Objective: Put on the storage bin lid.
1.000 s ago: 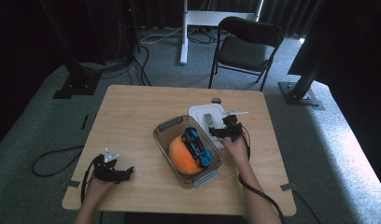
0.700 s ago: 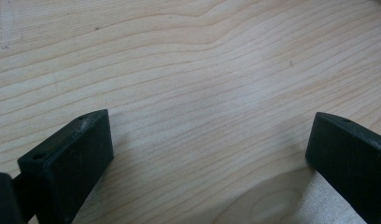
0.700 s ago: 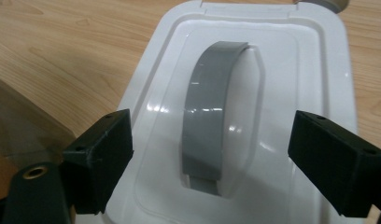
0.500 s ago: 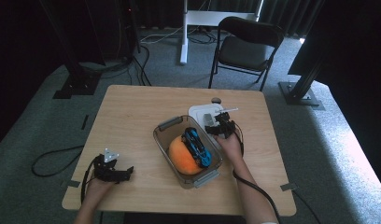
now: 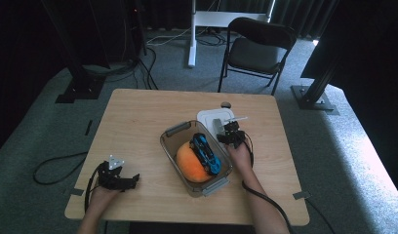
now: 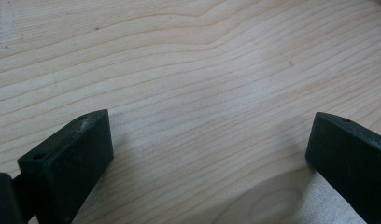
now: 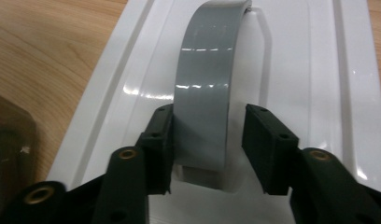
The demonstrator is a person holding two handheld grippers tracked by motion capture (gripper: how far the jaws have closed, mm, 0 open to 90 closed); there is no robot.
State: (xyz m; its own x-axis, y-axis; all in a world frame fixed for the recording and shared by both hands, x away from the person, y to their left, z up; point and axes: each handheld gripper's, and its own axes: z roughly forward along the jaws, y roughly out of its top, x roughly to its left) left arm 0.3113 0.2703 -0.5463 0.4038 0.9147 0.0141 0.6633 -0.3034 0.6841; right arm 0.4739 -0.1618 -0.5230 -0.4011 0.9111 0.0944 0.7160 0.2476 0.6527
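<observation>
Closing in: right claw [image 7: 207, 144] has moved far onto the lid [image 7: 296, 70], straddling its grey handle [image 7: 205, 88], not yet clamped. Left claw [image 6: 207, 154] apart, idle on surface [image 6: 188, 60].

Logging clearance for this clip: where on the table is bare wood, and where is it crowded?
Bare: the whole far-left table, and the near strip between the left tongs and the bin. Crowded: right of centre, where the bin, white lid and right tongs sit close together.

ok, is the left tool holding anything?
No: in the left gripper view the left tool has its jaws spread wide over the bare wooden table, with nothing between them.
</observation>
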